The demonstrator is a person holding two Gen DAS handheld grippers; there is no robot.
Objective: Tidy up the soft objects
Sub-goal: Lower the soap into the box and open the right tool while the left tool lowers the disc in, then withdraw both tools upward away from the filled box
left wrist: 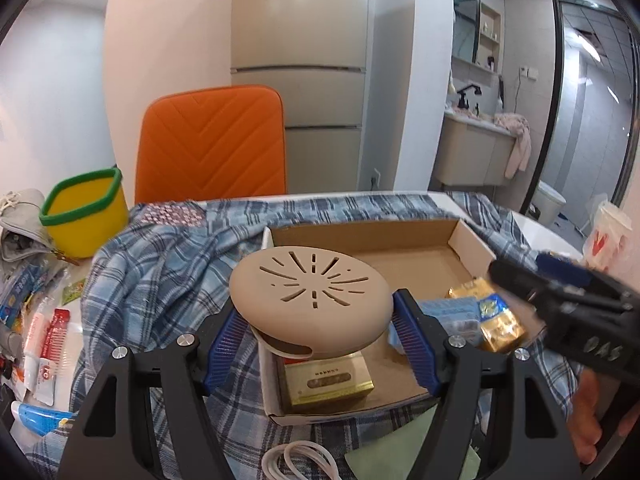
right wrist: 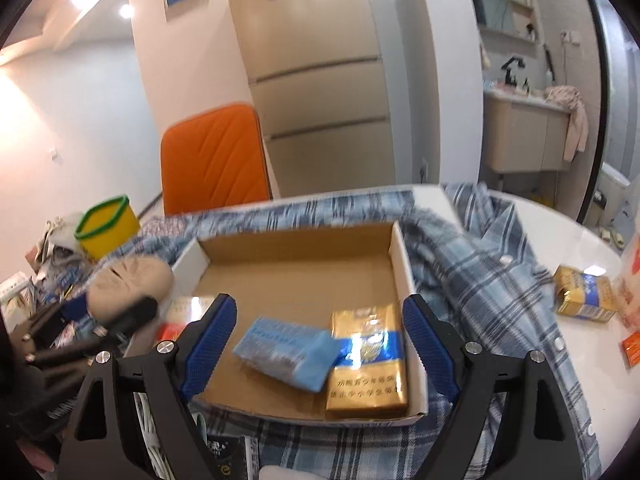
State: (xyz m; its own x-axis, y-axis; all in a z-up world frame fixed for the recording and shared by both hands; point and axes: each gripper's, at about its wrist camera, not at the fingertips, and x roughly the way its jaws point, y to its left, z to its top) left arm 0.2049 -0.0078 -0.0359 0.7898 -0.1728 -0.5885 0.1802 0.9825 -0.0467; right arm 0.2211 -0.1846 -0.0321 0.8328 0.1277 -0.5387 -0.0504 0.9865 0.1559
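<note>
We hold the beige slotted oval silicone case (left wrist: pixel 310 304) in our left gripper (left wrist: pixel 318 338), poised above the shallow cardboard box (left wrist: pixel 472 240). Our right gripper (right wrist: pixel 320 348) stands open over the blue tissue pack (right wrist: pixel 286 354) lying inside. Next, we lower the case into free space.
</note>
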